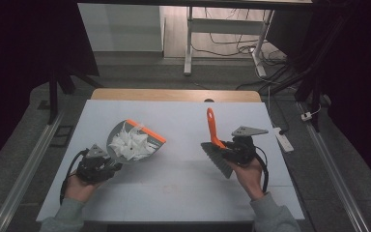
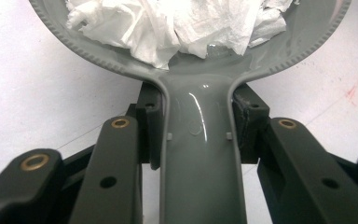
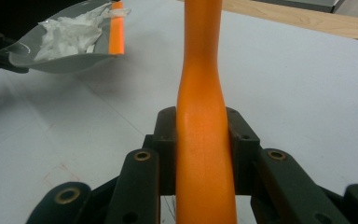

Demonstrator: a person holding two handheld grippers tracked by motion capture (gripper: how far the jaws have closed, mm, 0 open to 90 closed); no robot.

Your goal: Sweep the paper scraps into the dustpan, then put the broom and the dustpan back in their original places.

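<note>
A grey dustpan (image 1: 117, 140) with an orange front lip holds crumpled white paper (image 1: 131, 143) and hangs tilted at the table's left. My left gripper (image 1: 107, 166) is shut on its grey handle (image 2: 198, 154); the pads (image 2: 151, 126) press both sides, and the paper (image 2: 168, 23) lies just beyond. At the right, my right gripper (image 1: 232, 150) is shut on the orange handle (image 3: 204, 140) of a brush (image 1: 217, 140). The brush's grey bristle head (image 1: 218, 158) points toward the person. The dustpan (image 3: 70, 51) shows far left in the right gripper view.
The white table top (image 1: 183, 179) has a wooden strip along its far edge (image 1: 174, 94). Faint red marks lie on the surface near the front middle (image 1: 174, 186). Beyond the table stand a white desk frame (image 1: 189, 43) and floor cables; a power strip (image 1: 283, 137) lies right of the table.
</note>
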